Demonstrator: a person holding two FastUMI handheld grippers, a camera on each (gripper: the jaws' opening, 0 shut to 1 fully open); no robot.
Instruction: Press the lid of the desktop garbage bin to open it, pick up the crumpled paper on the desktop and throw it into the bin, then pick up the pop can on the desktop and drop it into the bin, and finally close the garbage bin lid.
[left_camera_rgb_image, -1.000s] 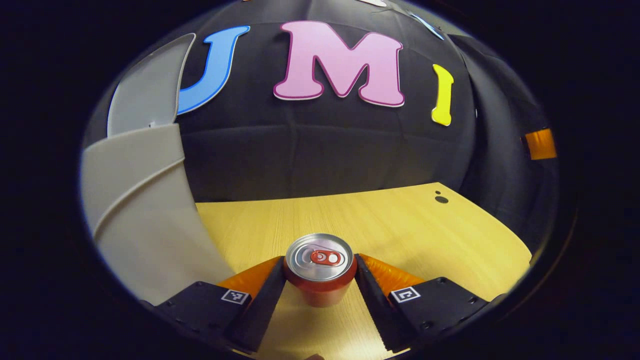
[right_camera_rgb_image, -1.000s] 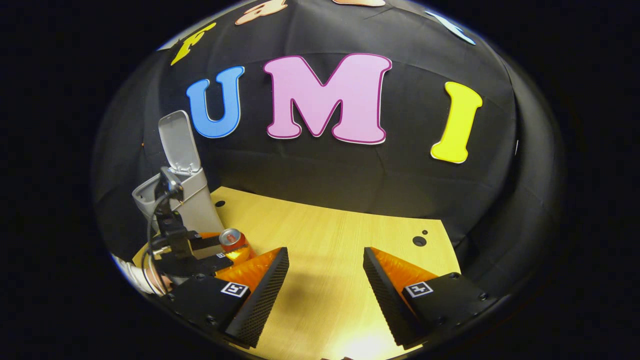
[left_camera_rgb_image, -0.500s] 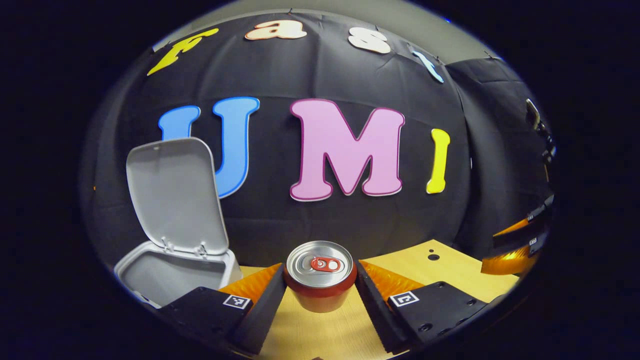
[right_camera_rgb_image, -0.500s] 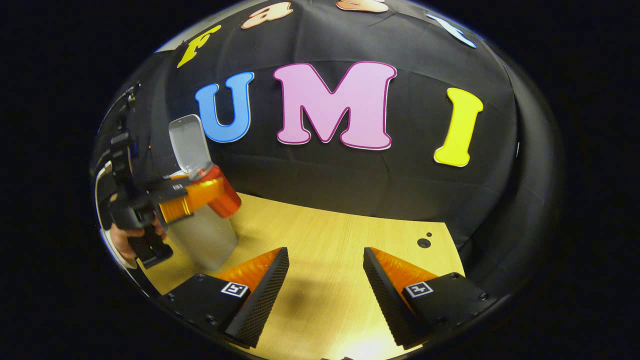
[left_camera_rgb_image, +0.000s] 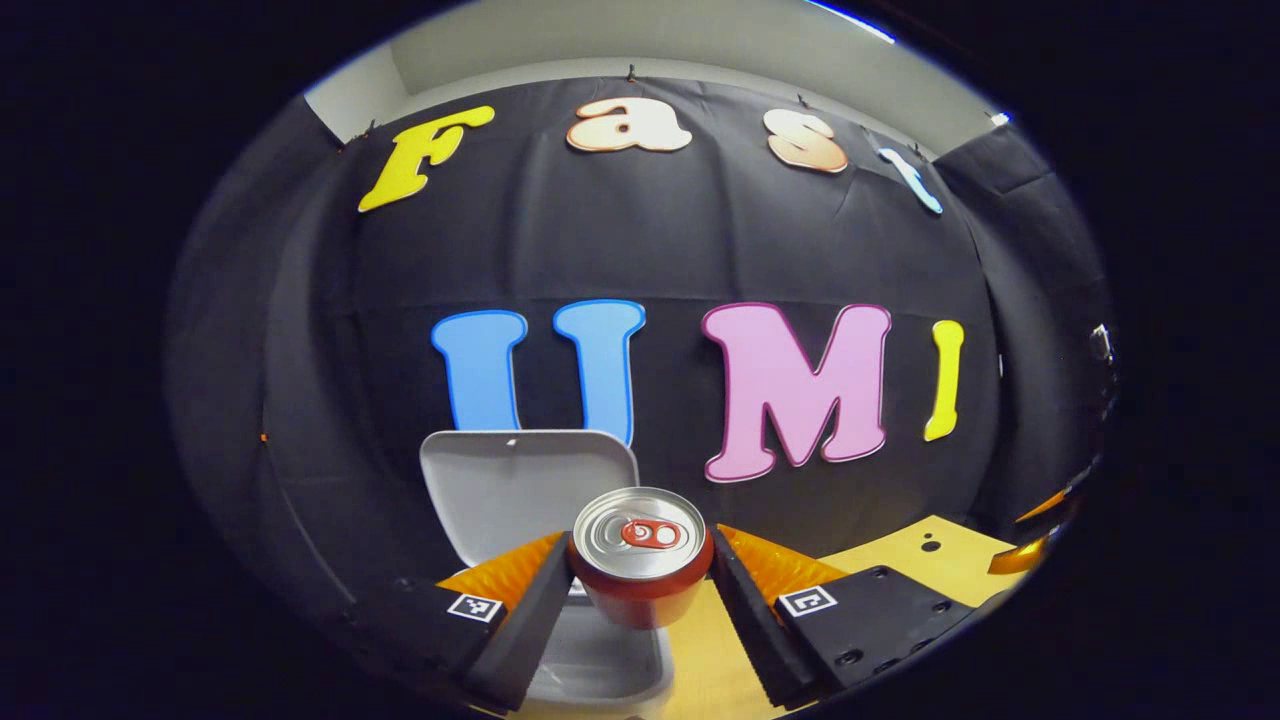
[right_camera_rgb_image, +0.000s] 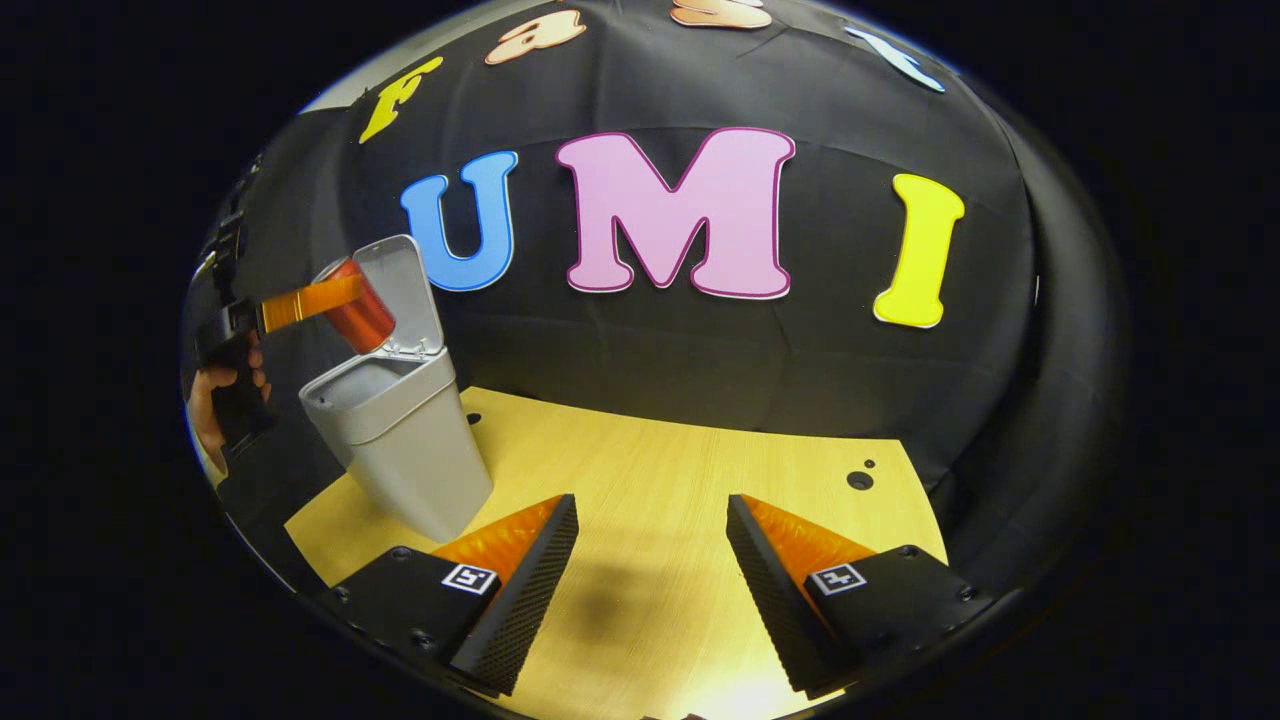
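The pop can (left_camera_rgb_image: 640, 555) is clamped at its sides between the left gripper's (left_camera_rgb_image: 640, 590) fingers and held above the open garbage bin (right_camera_rgb_image: 395, 440), in front of its raised lid (left_camera_rgb_image: 525, 480). It is judged light, thin-walled and slick, so a gentle mid-body grip suits. A second ago it was on the desktop (right_camera_rgb_image: 650, 480) beside the bin. The right gripper (right_camera_rgb_image: 650, 560) is held wide apart, well clear of the bin.

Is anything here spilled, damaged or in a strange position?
Nothing stands out. The left gripper holds the pop can upright above the open bin, whose lid stands raised. The right gripper hangs open over the bare table.
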